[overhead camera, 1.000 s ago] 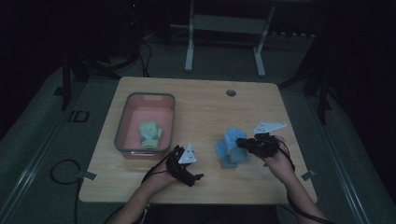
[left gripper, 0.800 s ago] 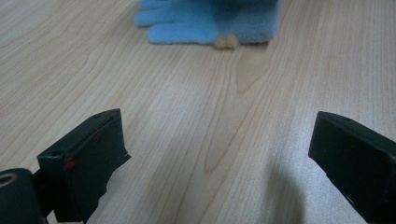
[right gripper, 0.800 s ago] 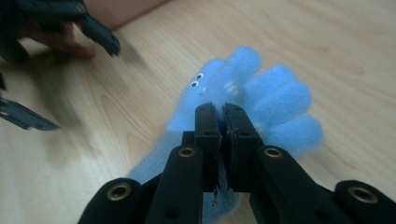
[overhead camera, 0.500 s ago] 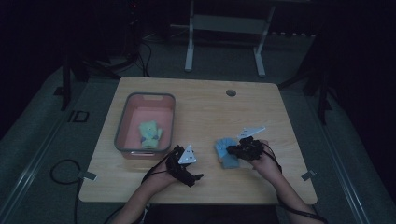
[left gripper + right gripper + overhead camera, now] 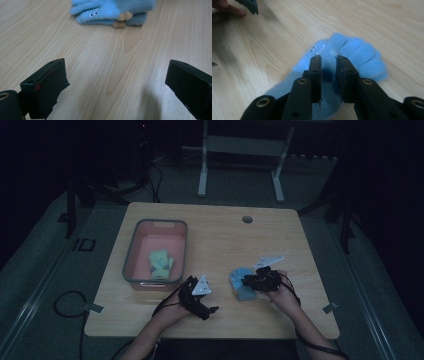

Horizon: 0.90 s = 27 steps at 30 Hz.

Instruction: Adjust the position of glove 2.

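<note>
A dim room surrounds a pale wooden table [image 5: 215, 230], with dark floor and metal stand legs at the far side. On the table's left stands a grey-rimmed pink bin [image 5: 131, 251] holding a light green glove [image 5: 161, 263]. Right of centre, near the person's edge, lies a pair of blue gloves [image 5: 241, 281] flat on the wood, one stacked on the other, fingers pointing left. The right gripper [image 5: 329, 62] hangs low over the blue gloves; its jaws have just been opening and now stand a narrow gap apart, released, with the fleece lying beneath the gap and not pinched. The left gripper [image 5: 116, 82] rests near the table's near edge, between the bin and the gloves, well apart from both, jaws spread wide over bare wood and pointing toward the gloves.
</note>
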### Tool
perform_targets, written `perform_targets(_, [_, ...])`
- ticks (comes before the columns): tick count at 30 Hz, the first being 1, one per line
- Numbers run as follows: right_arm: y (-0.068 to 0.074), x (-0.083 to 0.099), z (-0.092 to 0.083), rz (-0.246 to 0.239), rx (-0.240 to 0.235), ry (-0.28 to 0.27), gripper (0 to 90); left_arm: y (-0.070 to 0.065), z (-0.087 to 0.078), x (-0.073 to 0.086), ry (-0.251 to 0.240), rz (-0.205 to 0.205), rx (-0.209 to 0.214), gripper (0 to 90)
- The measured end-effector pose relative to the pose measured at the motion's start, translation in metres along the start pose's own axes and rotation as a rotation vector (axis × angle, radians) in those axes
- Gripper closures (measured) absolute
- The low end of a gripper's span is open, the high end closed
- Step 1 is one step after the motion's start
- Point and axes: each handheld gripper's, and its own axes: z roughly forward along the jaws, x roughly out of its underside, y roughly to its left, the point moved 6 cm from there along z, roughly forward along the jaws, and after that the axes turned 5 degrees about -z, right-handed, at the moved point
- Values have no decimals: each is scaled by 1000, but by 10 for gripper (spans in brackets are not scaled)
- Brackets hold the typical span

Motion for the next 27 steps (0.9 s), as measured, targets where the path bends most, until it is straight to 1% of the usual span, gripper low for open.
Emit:
perform_targets(1, [0,0,0,0,0,0,713,0,0,0,0,0,0,36])
perform_targets(2, [0,-1,-2,3,0,-10,700,-1,0,-3,-5,6,-11,36])
perform_targets(4, [0,-4,-8,12,0,-32,625,-4,-1,-8,-24,12,-6,36])
perform_targets(6, [-1,-6,-12,13,9,-47,562,-7,-1,-14,-36,0,2,36])
perform_targets(7, [-3,-6,-15,14,21,-56,556,-10,0,-17,-34,-32,20,36])
perform_targets(8, [-5,-6,-17,14,26,-66,547,-11,0,-19,-23,-44,23,36])
perform_targets(9, [-7,-6,-18,14,33,-68,539,-13,2,-21,-7,-44,10,36])
perform_targets(10, [-9,-5,-20,14,45,-63,542,-15,3,-24,3,-35,-13,36])
perform_targets(11, [-11,-5,-21,18,49,-61,541,-17,4,-26,3,-32,-6,45])
perform_targets(12, [-13,-4,-22,24,47,-65,542,-20,6,-29,8,-27,15,52])
perform_targets(13, [-15,-4,-23,30,48,-70,544,-23,8,-31,13,-15,28,57])
perform_targets(15, [-19,-2,-24,45,49,-70,539,-28,13,-35,34,28,30,61])
perform_targets(17, [-22,-1,-25,56,50,-71,536,-33,17,-41,26,45,64,62])
perform_targets(18, [-24,-1,-25,61,53,-74,536,-35,20,-45,13,60,74,62])
perform_targets(19, [-25,-1,-26,67,57,-76,539,-37,22,-48,5,75,80,78])
perform_targets(20, [-27,-1,-26,70,58,-78,539,-39,23,-51,-6,98,90,107])
perform_targets(21, [-28,-1,-26,73,59,-79,538,-43,26,-56,-14,116,109,136])
perform_targets(22, [-29,-2,-27,75,60,-80,539,-45,28,-58,-16,128,123,140])
perform_targets(23, [-30,-2,-27,76,60,-80,538,-48,33,-63,-13,168,129,150])
perform_targets(24, [-31,-3,-27,79,62,-77,537,-49,35,-64,-16,178,126,157])
perform_targets(25, [-31,-4,-27,77,62,-78,538,-51,39,-68,-17,203,127,172])
perform_targets(26, [-32,-5,-27,76,60,-81,537,-51,39,-68,-17,203,127,199])
perform_targets(27, [-34,-7,-26,86,57,-86,537,-52,48,-77,-20,239,127,231])
